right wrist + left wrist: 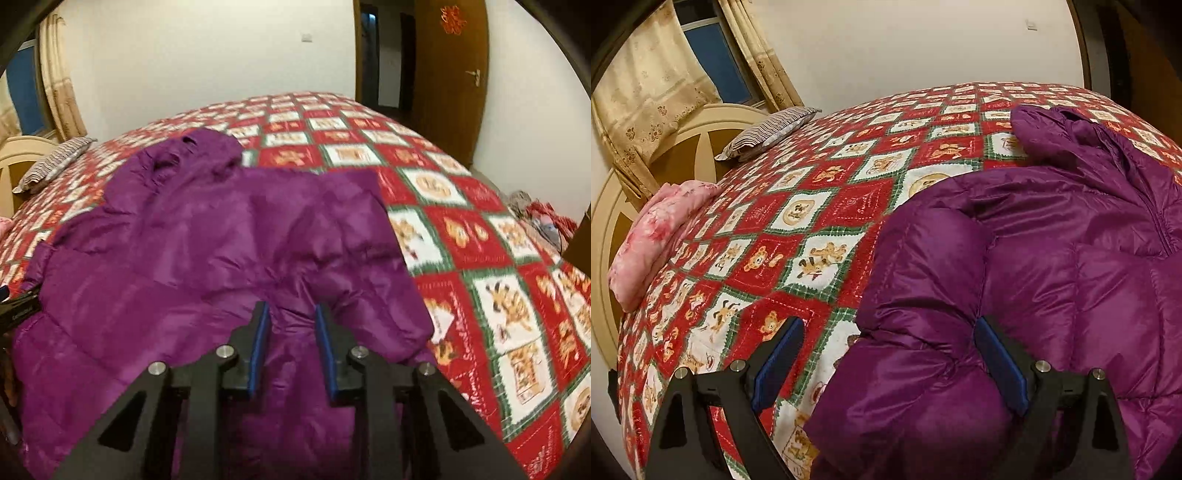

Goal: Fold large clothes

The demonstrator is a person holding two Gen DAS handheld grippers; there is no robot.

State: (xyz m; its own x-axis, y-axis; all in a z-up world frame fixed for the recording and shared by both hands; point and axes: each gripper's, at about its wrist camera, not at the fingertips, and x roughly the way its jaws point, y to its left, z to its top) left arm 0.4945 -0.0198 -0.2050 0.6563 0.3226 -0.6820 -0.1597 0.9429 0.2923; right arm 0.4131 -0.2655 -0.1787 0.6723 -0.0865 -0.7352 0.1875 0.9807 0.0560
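Observation:
A shiny purple puffer jacket (pixel 1052 258) lies on the bed, its hood (pixel 1056 133) toward the far side. My left gripper (pixel 888 332) is open wide over the jacket's left edge, with a puffy fold bulging between its blue pads (pixel 997 365). In the right wrist view the jacket (pixel 192 240) fills the near bed. My right gripper (pixel 291 314) has its jaws close together on a bunched fold of the jacket near its right edge. The left gripper's tip (pixel 14 306) shows at the far left of that view.
The bed has a red, white and green teddy-bear quilt (pixel 812 221). A striped pillow (pixel 768 133) and a pink folded cloth (pixel 657 236) lie by the cream headboard (pixel 701 147). A wooden door (pixel 450 74) and floor clutter (pixel 543 218) are right of the bed.

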